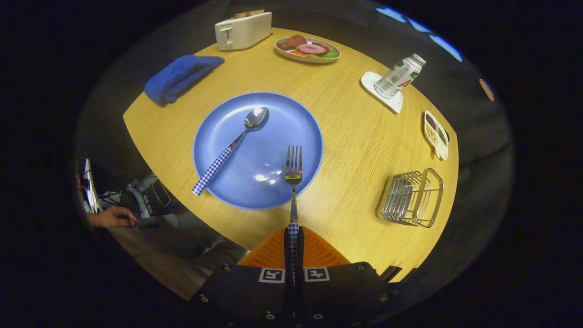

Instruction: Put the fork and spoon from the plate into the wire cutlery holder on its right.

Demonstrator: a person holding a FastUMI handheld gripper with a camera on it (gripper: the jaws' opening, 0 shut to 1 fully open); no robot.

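Gripping the fork [293, 175] by its checked handle, gripper [294, 248] clenched on it, tines over the blue plate [227, 132]. Spoon [232, 146] lies on the plate. Step: fork transfer. Next: carry right, lower into the wire cutlery holder [411, 198].

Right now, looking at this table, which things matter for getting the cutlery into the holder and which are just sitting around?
Part of the job:
gripper, shut on the fork by its handle
spoon, lying on the blue plate
wire cutlery holder, right of the plate

Just lying about:
toaster
blue cloth
food dish
bottle on its coaster
seasoning tray
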